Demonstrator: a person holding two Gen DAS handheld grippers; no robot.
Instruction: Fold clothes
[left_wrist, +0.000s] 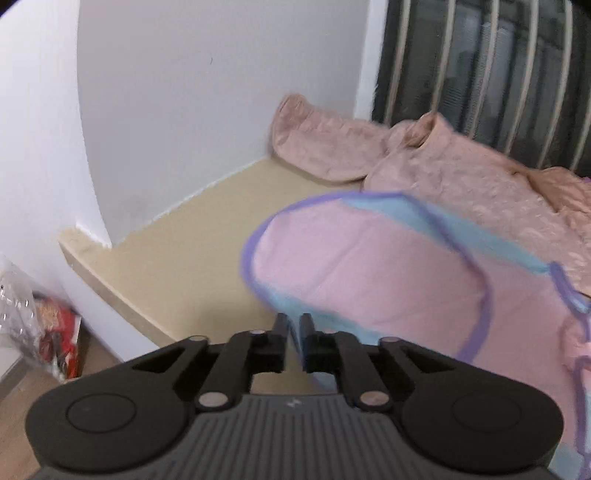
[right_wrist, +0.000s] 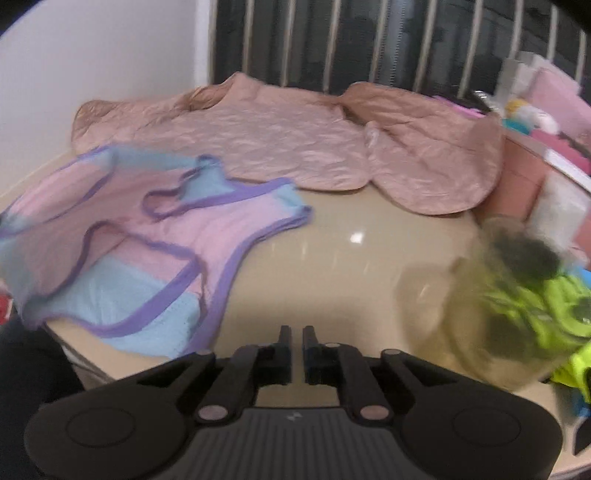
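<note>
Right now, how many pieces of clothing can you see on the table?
3: the pink-and-blue top at the left, the tan jacket spread along the back, and a blurred yellow-green garment at the right edge. More may be hidden there.

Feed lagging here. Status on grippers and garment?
Left gripper pinching pink vest hem. Right gripper near shut, empty. Green garment at right, not in the way.

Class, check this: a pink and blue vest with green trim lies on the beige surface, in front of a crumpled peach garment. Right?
Not quite. The vest has purple trim, not green, as the right wrist view shows. It does lie on the beige surface, in front of the peach garment.
</note>
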